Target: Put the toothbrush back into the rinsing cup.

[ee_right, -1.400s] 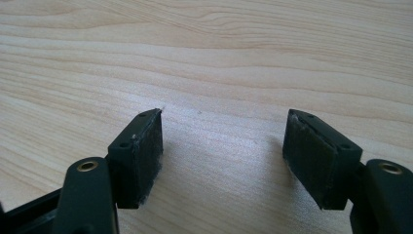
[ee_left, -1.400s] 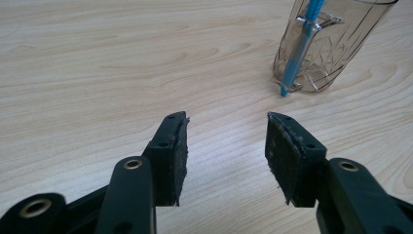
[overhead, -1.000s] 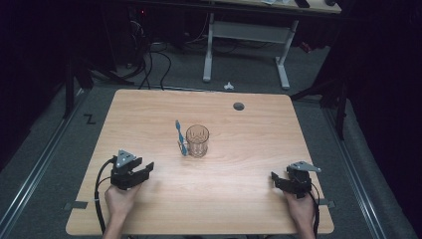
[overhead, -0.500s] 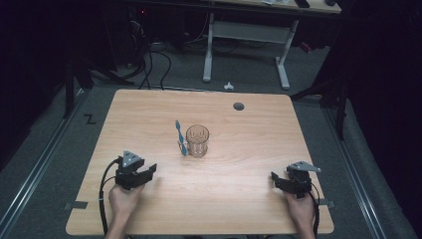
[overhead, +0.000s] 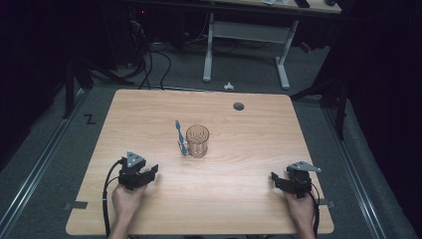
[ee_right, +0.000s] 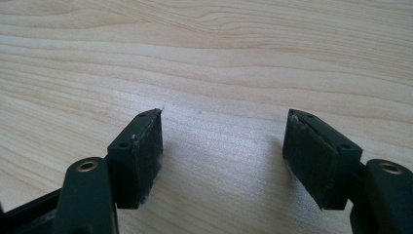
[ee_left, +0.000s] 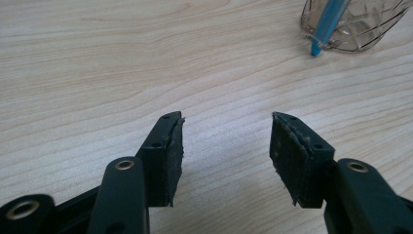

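A clear patterned glass (overhead: 197,141) stands near the middle of the wooden table (overhead: 249,144). A blue toothbrush (overhead: 180,138) lies on the table just left of the glass, touching or nearly touching it. In the left gripper view the glass (ee_left: 360,27) and the toothbrush (ee_left: 325,27) sit at the top right. My left gripper (overhead: 151,172) rests at the front left, open, with nothing between its jaws (ee_left: 226,146). My right gripper (overhead: 275,178) rests at the front right, also open and empty (ee_right: 224,151).
A round cable hole (overhead: 239,106) is set in the table's far right part. Beyond the table stands a white desk frame (overhead: 246,37), with cables (overhead: 149,59) on the dark floor. A small white object (overhead: 228,86) lies on the floor behind the table.
My left gripper has shifted slightly back toward the front edge and a little to the right. The right gripper, glass and toothbrush have stayed put.
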`<action>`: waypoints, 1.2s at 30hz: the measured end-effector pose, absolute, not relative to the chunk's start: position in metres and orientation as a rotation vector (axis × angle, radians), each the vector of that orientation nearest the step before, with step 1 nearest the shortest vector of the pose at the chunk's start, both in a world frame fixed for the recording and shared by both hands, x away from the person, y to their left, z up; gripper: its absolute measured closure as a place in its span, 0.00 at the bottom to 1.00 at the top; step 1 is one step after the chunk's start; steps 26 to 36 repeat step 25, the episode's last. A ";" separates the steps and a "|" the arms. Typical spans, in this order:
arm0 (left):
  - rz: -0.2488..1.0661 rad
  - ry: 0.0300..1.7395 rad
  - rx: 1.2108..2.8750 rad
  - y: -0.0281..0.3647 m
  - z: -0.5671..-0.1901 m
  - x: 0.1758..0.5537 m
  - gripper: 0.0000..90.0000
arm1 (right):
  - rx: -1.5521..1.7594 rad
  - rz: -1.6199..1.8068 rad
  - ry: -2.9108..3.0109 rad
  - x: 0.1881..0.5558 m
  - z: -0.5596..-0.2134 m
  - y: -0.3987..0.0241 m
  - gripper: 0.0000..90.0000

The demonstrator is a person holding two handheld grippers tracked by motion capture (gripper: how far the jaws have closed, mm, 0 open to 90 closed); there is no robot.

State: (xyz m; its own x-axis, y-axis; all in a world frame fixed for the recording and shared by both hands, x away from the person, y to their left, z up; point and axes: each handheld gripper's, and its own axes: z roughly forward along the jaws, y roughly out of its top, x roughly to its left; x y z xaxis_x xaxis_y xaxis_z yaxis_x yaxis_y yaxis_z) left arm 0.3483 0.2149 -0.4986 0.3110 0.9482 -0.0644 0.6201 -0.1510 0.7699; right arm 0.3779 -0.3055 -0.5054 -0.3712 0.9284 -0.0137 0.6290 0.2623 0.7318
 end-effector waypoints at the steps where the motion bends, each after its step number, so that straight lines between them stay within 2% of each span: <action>1: 0.587 1.395 1.866 0.214 -0.499 0.349 0.52 | 1.407 0.900 2.095 0.378 -0.505 -0.306 0.35; 18: 0.627 1.402 1.895 0.208 -0.511 0.347 0.50 | 1.408 0.900 2.095 0.378 -0.505 -0.306 0.35; 25: 0.611 1.371 1.928 0.206 -0.512 0.348 0.40 | 1.408 0.899 2.095 0.378 -0.505 -0.305 0.35; 36: 0.611 1.371 1.928 0.206 -0.512 0.348 0.40 | 1.408 0.899 2.095 0.378 -0.505 -0.305 0.35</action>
